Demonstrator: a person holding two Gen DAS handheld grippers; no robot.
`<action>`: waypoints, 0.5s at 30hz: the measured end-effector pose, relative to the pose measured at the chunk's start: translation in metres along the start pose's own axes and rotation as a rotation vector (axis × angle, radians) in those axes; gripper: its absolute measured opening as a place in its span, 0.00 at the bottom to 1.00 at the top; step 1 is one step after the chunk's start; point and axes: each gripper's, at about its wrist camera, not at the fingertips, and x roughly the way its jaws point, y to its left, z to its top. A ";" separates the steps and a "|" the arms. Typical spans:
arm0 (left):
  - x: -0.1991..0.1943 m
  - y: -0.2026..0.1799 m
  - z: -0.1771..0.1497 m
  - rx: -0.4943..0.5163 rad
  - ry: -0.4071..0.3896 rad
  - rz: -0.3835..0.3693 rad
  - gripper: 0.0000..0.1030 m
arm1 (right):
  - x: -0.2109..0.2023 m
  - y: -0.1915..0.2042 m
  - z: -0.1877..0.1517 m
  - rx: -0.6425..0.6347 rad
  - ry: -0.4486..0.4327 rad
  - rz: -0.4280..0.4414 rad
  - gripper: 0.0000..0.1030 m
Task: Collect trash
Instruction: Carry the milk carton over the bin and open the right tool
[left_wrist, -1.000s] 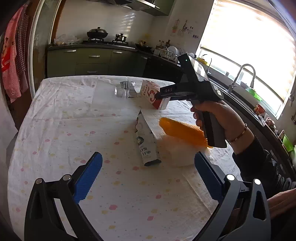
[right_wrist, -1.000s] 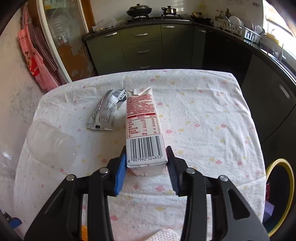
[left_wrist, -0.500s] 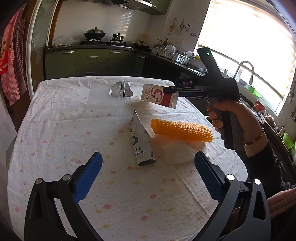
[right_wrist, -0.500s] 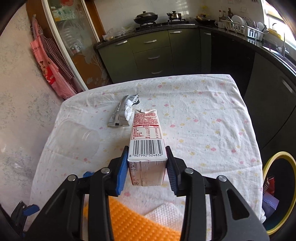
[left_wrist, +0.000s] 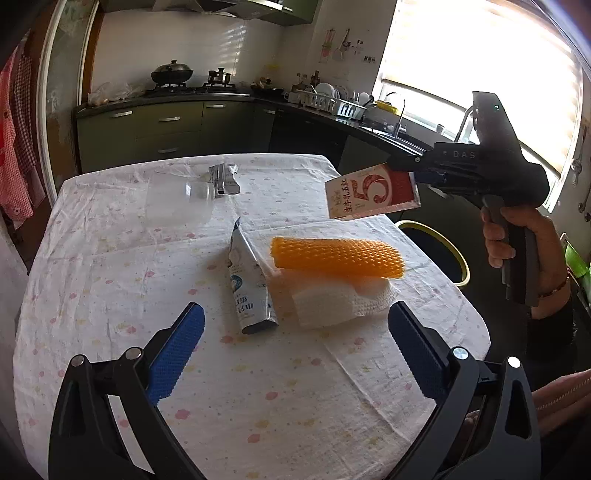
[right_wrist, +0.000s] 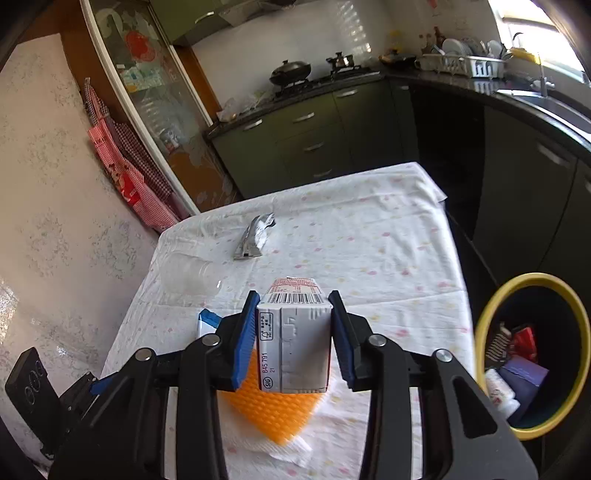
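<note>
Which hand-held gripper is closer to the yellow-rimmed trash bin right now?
Right. The right hand-held gripper, clamping the milk carton, hangs near the yellow-rimmed trash bin; the left hand-held gripper is farther away.

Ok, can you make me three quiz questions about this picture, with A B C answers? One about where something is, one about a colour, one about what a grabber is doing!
1. Where is the milk carton?
A. in the bin
B. in the air, in the right gripper
C. lying on the table

2. What colour is the bin rim?
A. yellow
B. red
C. blue

3. The left gripper is:
A. squeezing a cup
B. holding foam
C. open and empty

Answers: B, the carton sits clamped between blue pads above the tablecloth; A, a yellow ring edges the bin; C, its fingers are spread with nothing between.
</note>
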 end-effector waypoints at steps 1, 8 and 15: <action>0.001 -0.003 0.000 0.005 0.002 -0.002 0.95 | -0.008 -0.004 0.000 -0.003 -0.006 -0.008 0.35; 0.007 -0.026 0.003 0.051 0.007 -0.017 0.95 | -0.064 -0.053 -0.002 0.026 -0.068 -0.126 0.35; 0.015 -0.041 0.005 0.082 0.031 -0.025 0.95 | -0.092 -0.142 -0.010 0.141 -0.101 -0.386 0.35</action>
